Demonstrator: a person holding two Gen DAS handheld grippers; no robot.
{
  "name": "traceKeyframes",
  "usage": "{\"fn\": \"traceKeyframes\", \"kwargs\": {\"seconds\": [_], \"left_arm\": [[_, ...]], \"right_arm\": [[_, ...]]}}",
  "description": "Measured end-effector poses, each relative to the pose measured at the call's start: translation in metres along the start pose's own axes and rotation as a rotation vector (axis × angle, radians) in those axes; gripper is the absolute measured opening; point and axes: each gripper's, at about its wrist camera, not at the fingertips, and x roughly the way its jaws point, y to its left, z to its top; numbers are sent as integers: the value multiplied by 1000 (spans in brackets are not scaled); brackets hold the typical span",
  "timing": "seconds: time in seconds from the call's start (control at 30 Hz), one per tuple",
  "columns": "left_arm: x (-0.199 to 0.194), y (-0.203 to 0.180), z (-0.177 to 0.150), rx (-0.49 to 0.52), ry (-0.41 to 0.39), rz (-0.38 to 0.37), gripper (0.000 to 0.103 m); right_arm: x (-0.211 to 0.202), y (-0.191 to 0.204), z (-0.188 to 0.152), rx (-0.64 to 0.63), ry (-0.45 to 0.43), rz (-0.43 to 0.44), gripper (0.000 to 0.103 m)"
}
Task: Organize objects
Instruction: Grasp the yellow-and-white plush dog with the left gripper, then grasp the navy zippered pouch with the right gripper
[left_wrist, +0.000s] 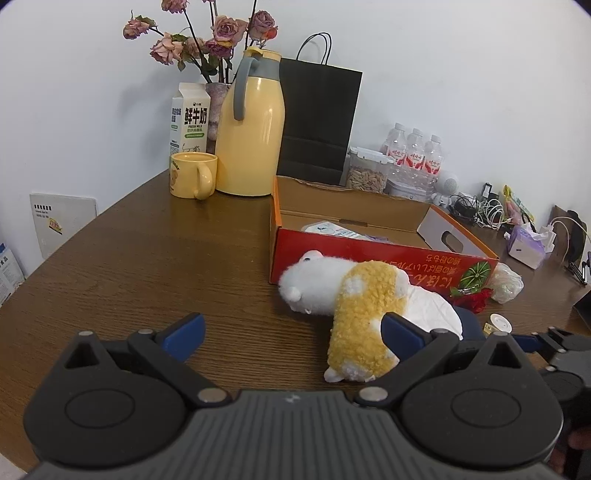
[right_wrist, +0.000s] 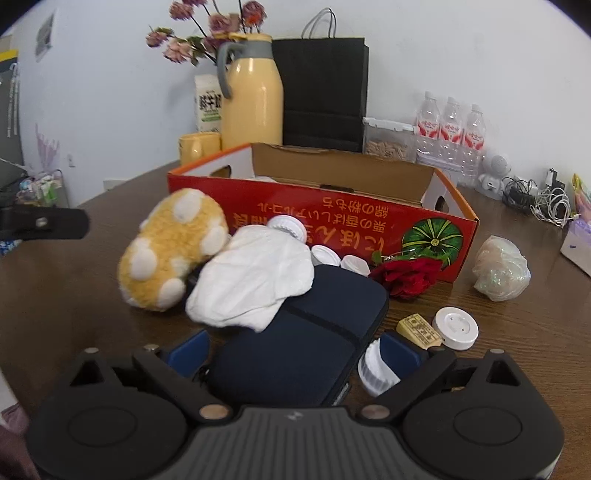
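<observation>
Jaws of right gripper (right_wrist: 293, 354) spread wide, astride navy zip case (right_wrist: 295, 332) before red carton (right_wrist: 332, 218); semi-stiff, likely light, best pinched across its sides.

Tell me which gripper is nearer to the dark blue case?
Right. The right gripper has its open jaws around the dark blue case; the left gripper is off to its left, beside the plush toy.

Both wrist cameras sit low over the bench (left_wrist: 147, 258), facing the red box (left_wrist: 369, 258) by the wall. The left looks from its left; the right sits nearer, straight before it. Both share the plush toy (right_wrist: 166, 251).
</observation>
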Motion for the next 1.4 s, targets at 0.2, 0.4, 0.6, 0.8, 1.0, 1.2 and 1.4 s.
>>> {"fn": "traceKeyframes", "kwargs": {"seconds": [0.2, 0.4, 0.6, 0.8, 1.0, 1.2, 1.4], "left_arm": [[10, -3, -2, -2, 19, -19, 103], [37, -15, -6, 7, 87, -91, 103], [62, -25, -6, -4, 118, -144, 101], [79, -31, -7, -17, 167, -170, 57], [72, -33, -8, -29, 134, -179, 49], [60, -32, -3, -22, 101, -165, 49], [50, -28, 1, -25, 82, -155, 49]], "right_arm": [[26, 8, 7, -39, 32, -71, 101], [29, 6, 9, -83, 30, -50, 94], [26, -3, 7, -126, 13, -10, 89], [27, -7, 6, -139, 7, 11, 89], [33, -13, 9, -129, 16, 24, 84], [28, -16, 9, -132, 5, 35, 73], [18, -17, 7, -131, -8, 42, 65]]}}
